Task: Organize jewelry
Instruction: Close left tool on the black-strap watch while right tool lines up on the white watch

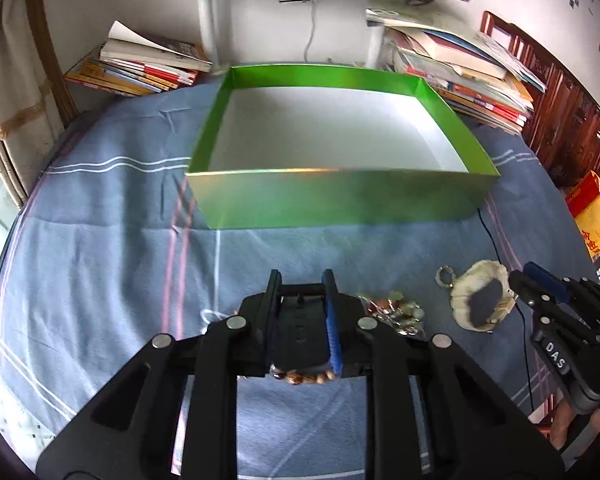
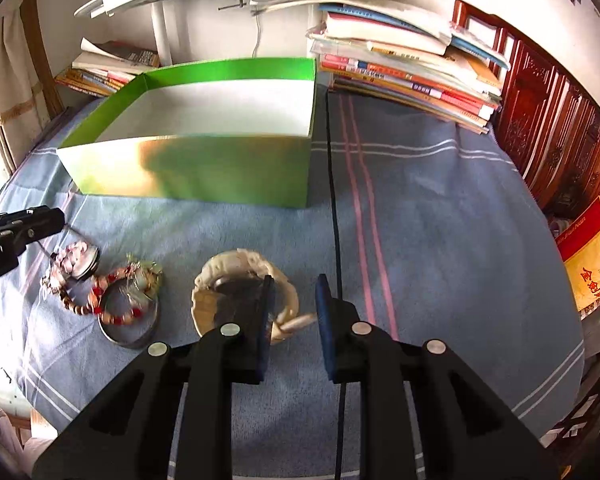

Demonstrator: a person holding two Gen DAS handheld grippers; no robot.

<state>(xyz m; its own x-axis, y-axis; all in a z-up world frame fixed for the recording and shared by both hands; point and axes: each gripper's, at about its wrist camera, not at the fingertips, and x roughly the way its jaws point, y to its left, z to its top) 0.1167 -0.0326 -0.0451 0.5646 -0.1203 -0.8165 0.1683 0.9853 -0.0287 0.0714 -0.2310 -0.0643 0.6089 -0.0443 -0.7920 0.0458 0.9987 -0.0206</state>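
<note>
1. Left gripper [image 1: 302,280] – jaws drawn in around a dark block-like object; a row of brown and cream beads shows just under the finger bases at 6 o'clock in its own view. From the right wrist view its tips hang over the jewelry pile. It looks clamped on a beaded bracelet [image 1: 304,378], though the dark block itself I cannot identify.
2. Right gripper [image 2: 294,284] – jaws parted, nothing between them. Its left finger overlaps the rim of the cream bangle [image 2: 244,264]; whether it touches is unclear.
3. Green box [image 2: 204,168] – open-topped, white inside, at 12 o'clock from the left gripper and 11 o'clock from the right. No jewelry visible inside it.
4. Cream bangle – thick, carved-looking ring lying flat on the cloth, a dark patch inside it, at 11 o'clock just ahead of the right gripper.
5. Jewelry pile [image 2: 100,284] – red-and-brown beaded strands, a pale pink beaded piece, a metal bangle [image 2: 128,332] lying beneath, at 9 to 10 o'clock from the right gripper.
6. Small metal ring [image 1: 445,276] – on the cloth just beside the bangle in the left view.
7. Blue striped cloth [image 2: 440,220] – covers the table; book stacks [image 2: 412,76] at the far edge.
8. Progress, as judged: barely begun. One piece appears lifted, none boxed – bangle, pile and ring remain.
</note>
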